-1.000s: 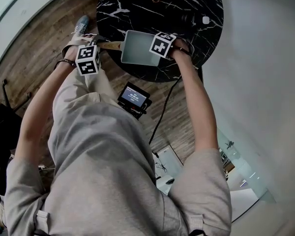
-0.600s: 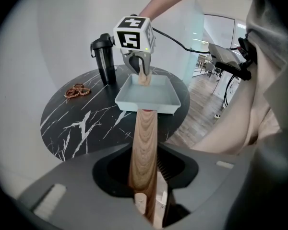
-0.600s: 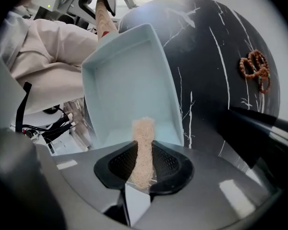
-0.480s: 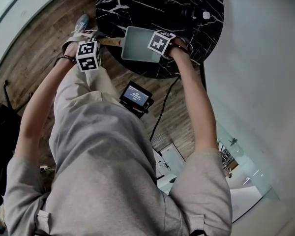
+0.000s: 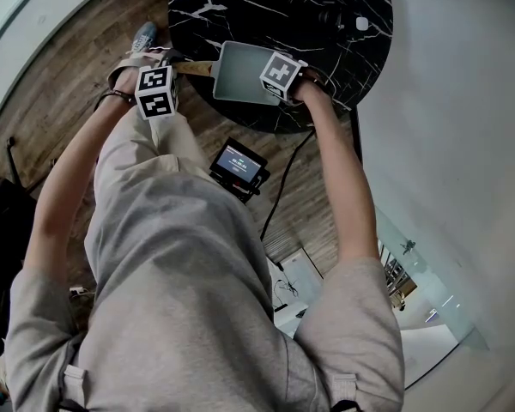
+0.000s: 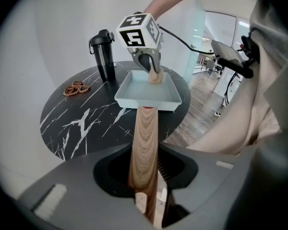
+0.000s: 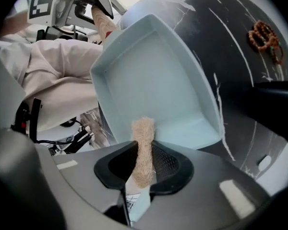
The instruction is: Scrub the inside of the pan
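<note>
Right gripper view: the scrub pad (image 7: 143, 145), pinched in the right gripper (image 7: 139, 178), faces the pale square pan (image 7: 153, 75) on the marble table (image 7: 240, 56), floor straight ahead. The left gripper (image 6: 149, 202), jaws just closing further, clamps the wooden handle (image 6: 145, 143) on the opposite side.

The scrubber (image 7: 143, 147) is hidden low down inside the right tool (image 7: 135, 195); the head view's top edge crops the table (image 5: 232, 11).

Left of the pan (image 6: 129, 99), the black marble table (image 6: 77, 128) lies bare and open. Farther back a black bottle (image 6: 104, 55) stands upright, a bead string (image 6: 76, 88) just beside. The right gripper (image 6: 152, 73) with its sponge (image 6: 155, 77) takes up the pan's far side. The wooden handle (image 6: 145, 143) juts past the table's near edge, seemingly over open floor.
</note>
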Action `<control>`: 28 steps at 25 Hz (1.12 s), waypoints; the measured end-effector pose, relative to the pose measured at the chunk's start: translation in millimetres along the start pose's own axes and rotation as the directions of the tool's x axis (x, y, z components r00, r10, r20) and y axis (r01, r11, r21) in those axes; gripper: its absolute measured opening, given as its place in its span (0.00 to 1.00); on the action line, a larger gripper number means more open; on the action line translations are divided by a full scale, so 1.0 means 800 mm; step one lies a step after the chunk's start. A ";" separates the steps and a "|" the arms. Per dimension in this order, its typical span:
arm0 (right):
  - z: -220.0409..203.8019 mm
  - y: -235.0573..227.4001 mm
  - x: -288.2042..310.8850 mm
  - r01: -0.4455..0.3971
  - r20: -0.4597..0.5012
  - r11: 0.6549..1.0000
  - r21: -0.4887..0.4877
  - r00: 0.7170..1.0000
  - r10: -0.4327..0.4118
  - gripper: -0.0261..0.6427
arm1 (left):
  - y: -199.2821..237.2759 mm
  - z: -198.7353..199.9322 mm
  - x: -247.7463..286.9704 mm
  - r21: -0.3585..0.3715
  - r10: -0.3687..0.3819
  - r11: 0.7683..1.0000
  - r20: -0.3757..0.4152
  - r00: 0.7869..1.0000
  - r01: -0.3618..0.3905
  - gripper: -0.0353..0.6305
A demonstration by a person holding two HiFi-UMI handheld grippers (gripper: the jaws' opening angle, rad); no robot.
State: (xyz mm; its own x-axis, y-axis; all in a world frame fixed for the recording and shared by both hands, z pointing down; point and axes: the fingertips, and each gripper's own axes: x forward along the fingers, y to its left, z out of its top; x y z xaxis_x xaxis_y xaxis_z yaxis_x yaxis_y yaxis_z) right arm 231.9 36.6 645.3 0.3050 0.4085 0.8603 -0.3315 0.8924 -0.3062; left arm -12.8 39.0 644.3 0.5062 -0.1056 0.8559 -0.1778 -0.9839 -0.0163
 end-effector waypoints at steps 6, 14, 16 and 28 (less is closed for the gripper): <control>-0.001 0.025 0.023 -0.065 0.019 0.997 0.031 0.998 0.065 0.19 | 0.000 -0.004 0.007 -0.004 0.005 1.000 -0.016 1.000 -0.005 0.23; 0.010 0.028 0.031 -0.133 0.049 0.989 0.065 0.990 0.130 0.18 | -0.002 -0.010 0.012 -0.010 0.001 1.000 -0.055 0.998 -0.002 0.22; 0.020 0.036 0.031 -0.163 0.076 0.984 0.075 0.985 0.158 0.18 | -0.001 -0.013 0.013 -0.009 -0.001 1.000 -0.070 0.998 0.000 0.23; 0.113 0.079 0.017 -0.288 0.273 0.954 0.087 0.928 0.255 0.18 | -0.003 -0.014 0.022 -0.020 -0.023 1.000 -0.107 0.994 0.021 0.23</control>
State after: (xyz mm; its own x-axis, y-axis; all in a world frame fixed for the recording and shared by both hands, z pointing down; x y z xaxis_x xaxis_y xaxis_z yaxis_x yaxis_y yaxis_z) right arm 134.5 81.1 674.7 -0.0453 0.5544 0.8310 -0.4817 0.7166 -0.5044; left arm -12.7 41.4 665.5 0.4169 -0.0674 0.9065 -0.1845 -0.9828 0.0118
